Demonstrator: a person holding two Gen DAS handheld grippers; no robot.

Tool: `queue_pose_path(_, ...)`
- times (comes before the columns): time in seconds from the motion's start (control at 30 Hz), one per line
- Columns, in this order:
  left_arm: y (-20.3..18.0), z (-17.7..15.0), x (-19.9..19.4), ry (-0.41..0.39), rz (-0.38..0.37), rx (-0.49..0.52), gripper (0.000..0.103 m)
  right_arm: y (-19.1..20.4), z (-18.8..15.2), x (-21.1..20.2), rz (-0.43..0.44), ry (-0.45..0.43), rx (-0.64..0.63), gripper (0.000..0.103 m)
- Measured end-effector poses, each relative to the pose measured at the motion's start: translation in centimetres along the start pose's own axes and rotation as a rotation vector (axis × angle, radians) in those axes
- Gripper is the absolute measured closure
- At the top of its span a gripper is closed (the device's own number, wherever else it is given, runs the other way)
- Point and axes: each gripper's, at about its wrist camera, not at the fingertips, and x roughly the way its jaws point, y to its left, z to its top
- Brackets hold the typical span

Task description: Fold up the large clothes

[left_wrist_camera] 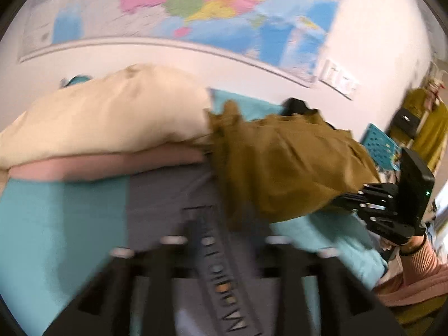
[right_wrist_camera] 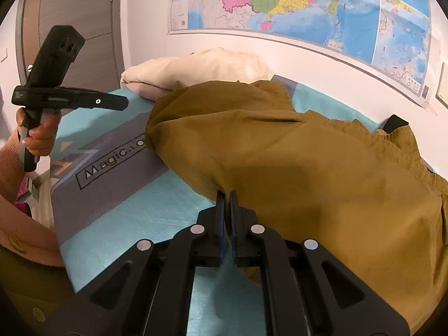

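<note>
garment: mustard garment [right_wrist_camera: 322,162] bunched on bed [right_wrist_camera: 140,218] by pillow [right_wrist_camera: 196,67] | right tool [right_wrist_camera: 227,196]: pinched on its near edge | left tool [right_wrist_camera: 123,103]: empty, part-open (raised clear) | tip: regrip far hem, pull taut before folding

Bed [right_wrist_camera: 117,218] with teal-and-grey sheet: mustard garment [right_wrist_camera: 322,168] spread at right, cream pillow [right_wrist_camera: 196,67] at far end.
</note>
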Motion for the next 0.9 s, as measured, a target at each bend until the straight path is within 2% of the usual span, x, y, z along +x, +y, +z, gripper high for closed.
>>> queue_pose_path(0.07, -1.2, 0.4, 1.6, 0.024, -0.011, 0.028, 0.059, -0.1, 0.0, -0.2, 0.003, 0.000, 0.007, 0.095)
queue_pose_path(0.13, -1.9, 0.6, 3.2, 0.060, 0.017, 0.044, 0.064, 0.1, -0.2, -0.3, -0.014, 0.007, -0.001, 0.095)
queue_pose_path(0.2, -1.9, 0.6, 4.9, 0.103, 0.047, 0.042, 0.078, 0.1, -0.4, -0.4, -0.017, 0.006, 0.007, 0.094)
queue_pose_path(0.33, -0.9, 0.5, 5.3, 0.107, 0.008, -0.007, 0.090, 0.4, -0.6, -0.3, -0.025, 0.008, -0.001, 0.092)
queue_pose_path(0.47, -0.5, 0.0, 4.8, 0.113, 0.002, -0.019, 0.095, 0.8, -0.8, 0.2, -0.017, 0.034, -0.018, 0.097)
queue_pose_path(0.53, -0.5, -0.1, 5.2, 0.138, 0.008, -0.025, 0.095, 1.3, -1.2, 0.6, 0.008, 0.074, -0.048, 0.099)
queue_pose_path(0.57, -0.5, -0.1, 5.5, 0.155, 0.006, -0.036, 0.094, 1.4, -1.3, 0.8, 0.008, 0.089, -0.059, 0.099)
queue_pose_path(0.63, -0.3, -0.1, 5.5, 0.161, 0.027, -0.043, 0.080, 1.3, -1.7, 1.0, 0.000, 0.112, -0.066, 0.098)
queue_pose_path(0.67, -0.4, 0.0, 5.2, 0.144, 0.039, -0.039, 0.072, 0.7, -1.8, 0.4, 0.027, 0.101, -0.038, 0.096)
queue_pose_path(0.7, -0.4, 0.2, 4.7, 0.115, 0.055, -0.035, 0.063, 0.1, -1.9, -0.4, 0.059, 0.083, -0.007, 0.088)
queue_pose_path(0.73, -0.4, 0.1, 4.1, 0.099, 0.053, -0.032, 0.055, -0.5, -2.1, -1.5, 0.064, 0.060, 0.021, 0.072)
queue_pose_path(0.77, -0.5, 0.2, 3.7, 0.087, 0.033, -0.024, 0.042, -1.0, -2.3, -2.3, 0.049, 0.042, 0.039, 0.066)
queue_pose_path(0.83, -1.1, 0.3, 3.1, 0.060, 0.020, -0.001, 0.037, -3.0, -3.0, -4.6, 0.020, -0.003, 0.104, 0.064)
queue_pose_path(0.9, -1.8, 0.5, 3.3, 0.050, 0.027, 0.021, 0.030, -6.3, -4.6, -7.3, -0.072, -0.036, 0.223, 0.060)
